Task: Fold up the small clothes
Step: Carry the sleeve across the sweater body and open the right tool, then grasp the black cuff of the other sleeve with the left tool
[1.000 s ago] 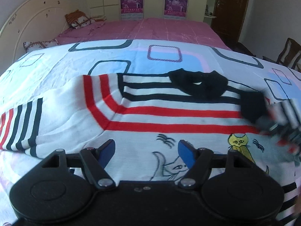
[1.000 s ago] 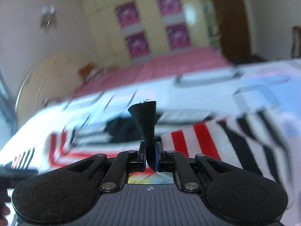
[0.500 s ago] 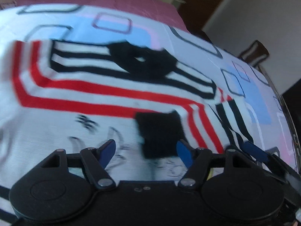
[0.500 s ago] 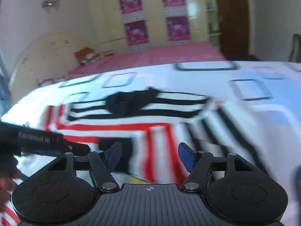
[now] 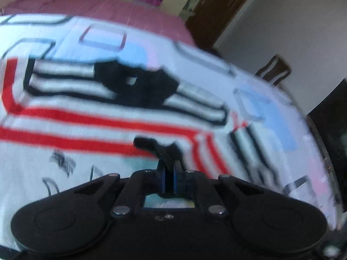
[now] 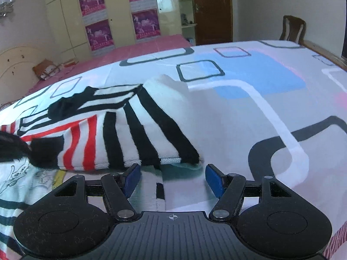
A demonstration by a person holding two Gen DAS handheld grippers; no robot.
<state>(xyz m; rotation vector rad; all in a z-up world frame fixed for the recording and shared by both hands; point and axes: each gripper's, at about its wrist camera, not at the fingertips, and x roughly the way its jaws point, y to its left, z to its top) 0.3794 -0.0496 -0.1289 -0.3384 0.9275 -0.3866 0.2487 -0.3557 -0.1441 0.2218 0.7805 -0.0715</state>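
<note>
A small white sweater point(image 5: 91, 117) with red and black stripes, a black collar point(image 5: 138, 86) and cartoon drawings lies flat on the bed. My left gripper point(image 5: 169, 173) is shut on the black cuff point(image 5: 156, 146) of the right sleeve, which is folded over the chest. In the right wrist view the folded striped sleeve point(image 6: 130, 134) lies across the sweater, its black cuff point(image 6: 43, 149) at the left. My right gripper point(image 6: 172, 178) is open and empty, just above the sleeve's near edge.
The sweater lies on a white sheet point(image 6: 249, 112) with blue, pink and black shapes. Beyond it is a pink bedspread point(image 6: 138, 52), a wardrobe point(image 6: 121, 15) with posters, a brown door point(image 6: 212, 8) and a chair point(image 6: 292, 29) at the right.
My right gripper let go of the black cuff and opened. My left gripper moved right and shut on that cuff. The sleeve now lies folded over the chest.
</note>
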